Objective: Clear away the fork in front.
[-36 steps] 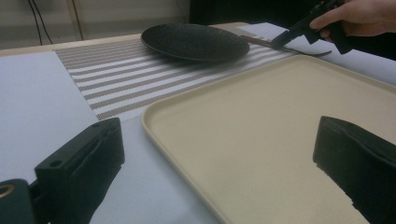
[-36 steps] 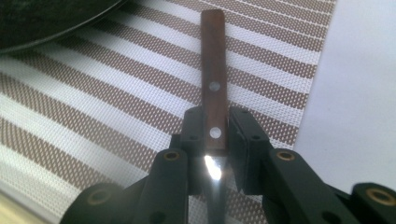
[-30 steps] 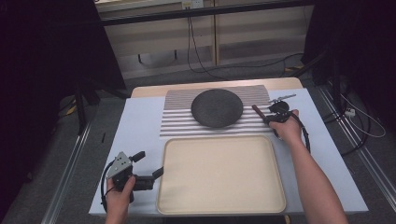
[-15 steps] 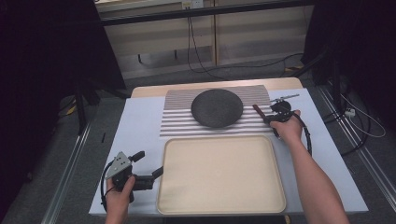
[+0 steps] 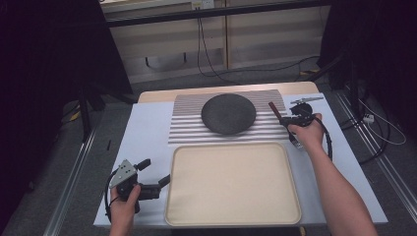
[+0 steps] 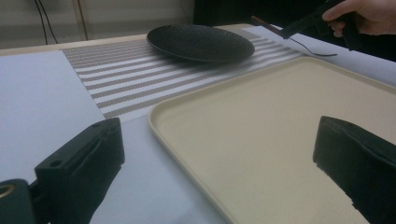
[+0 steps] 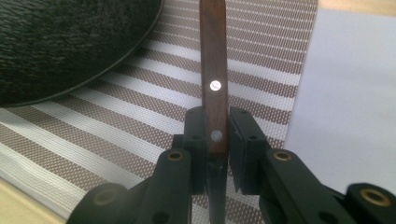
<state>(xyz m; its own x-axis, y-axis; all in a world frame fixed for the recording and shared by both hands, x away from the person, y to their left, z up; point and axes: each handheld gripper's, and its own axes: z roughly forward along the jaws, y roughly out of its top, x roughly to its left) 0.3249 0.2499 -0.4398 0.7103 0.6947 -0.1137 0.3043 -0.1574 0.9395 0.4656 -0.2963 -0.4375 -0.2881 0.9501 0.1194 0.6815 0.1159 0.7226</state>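
Overhead first: my right gripper [image 5: 286, 119] sits at three o'clock of the dark plate [image 5: 229, 113] on the striped mat [image 5: 189, 129], clamped on a wooden-handled utensil [image 5: 273, 108]. My left gripper [image 5: 155, 174] rests at nine o'clock of the beige tray [image 5: 231, 216], beside its rim.

Left gripper view: my jaws stand wide apart, nothing between them, the tray ahead.

Right gripper view: my fingers [image 7: 243, 140] pinch the riveted handle near its lower rivet. Such a narrow hold could let it pivot or slip if I swing quickly.
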